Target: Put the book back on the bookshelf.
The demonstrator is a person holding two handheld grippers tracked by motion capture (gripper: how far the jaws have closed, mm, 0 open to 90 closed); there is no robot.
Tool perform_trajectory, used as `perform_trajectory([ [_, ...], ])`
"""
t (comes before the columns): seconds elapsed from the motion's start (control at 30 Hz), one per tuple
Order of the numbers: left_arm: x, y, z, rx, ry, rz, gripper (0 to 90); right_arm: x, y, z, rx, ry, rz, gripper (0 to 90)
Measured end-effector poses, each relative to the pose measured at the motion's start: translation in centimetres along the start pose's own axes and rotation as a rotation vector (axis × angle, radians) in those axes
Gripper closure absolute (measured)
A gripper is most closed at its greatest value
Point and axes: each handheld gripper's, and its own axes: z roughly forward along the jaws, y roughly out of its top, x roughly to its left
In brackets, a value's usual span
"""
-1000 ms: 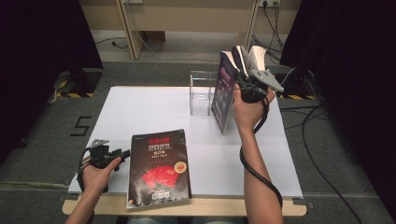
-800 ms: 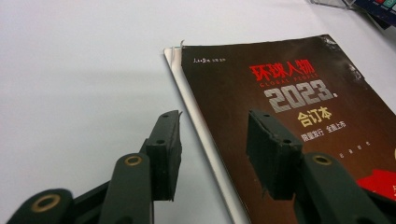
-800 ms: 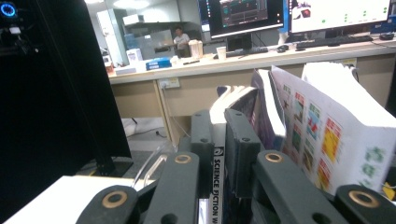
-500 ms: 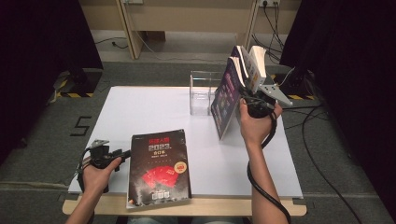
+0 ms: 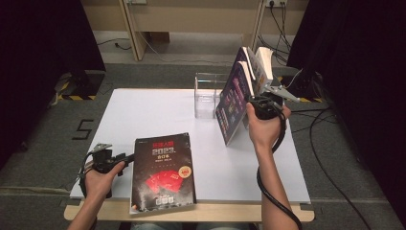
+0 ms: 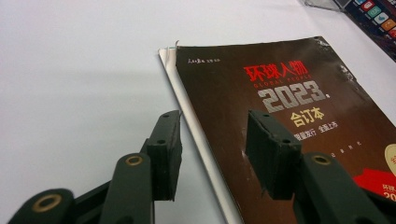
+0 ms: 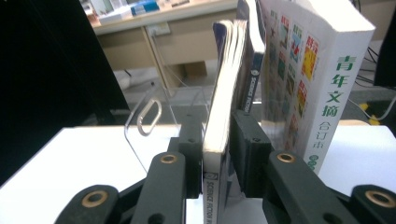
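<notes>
Black jaws of the right gripper (image 7: 215,154) were seen on either side of a purple-covered magazine (image 7: 223,93), whose cream page edges ran up between them; the left pad lay against the pages, while a narrow gap showed at the right pad, so the hold was loose. Those jaws had just been opening, with the magazine between them. Just beside it, on the right in the right gripper view, a thick white book (image 7: 322,79) with green characters on its spine was stood upright, and a second dark magazine (image 7: 252,60) was set between the two. A clear acrylic stand (image 7: 149,116) with a slot in its wall was placed to the left, close to the magazine.

In the high view the right gripper (image 5: 258,103) was held by the right hand (image 5: 263,127) at the far right part of the white desk (image 5: 143,110), and the purple magazine (image 5: 233,98) was tilted, its lower edge on the desk, leaning against the upright books.

The left gripper (image 6: 215,140) was held with its jaws spread and nothing between the pads; they straddled the spine edge of a dark brown magazine (image 6: 289,102) marked 2023, which was laid flat at the near edge of the desk. In the high view the left gripper (image 5: 125,156) was rested just left of that magazine (image 5: 163,172).
</notes>
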Motion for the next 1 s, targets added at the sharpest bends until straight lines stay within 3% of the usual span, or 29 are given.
perform_trajectory([
  [0.37, 0.0, 0.0, 0.0, -0.002, -0.002, 0.001, 55.0, -0.2, 1.4, 2.1, 0.088, -0.034, 0.02, 74.0],
  [0.57, -0.1, 0.0, 0.1, 0.002, -0.001, 0.009, 54.4, -0.2, 2.2, 3.1, 0.139, -0.069, 0.017, 78.8],
  [0.7, -0.1, 0.0, 0.0, 0.001, 0.004, 0.017, 53.0, 0.1, 2.2, 3.1, 0.145, -0.089, 0.017, 82.5],
  [1.0, -0.2, 0.0, 0.1, 0.006, 0.005, 0.021, 47.8, 0.8, 1.8, 3.0, 0.109, -0.078, -0.004, 82.9],
])
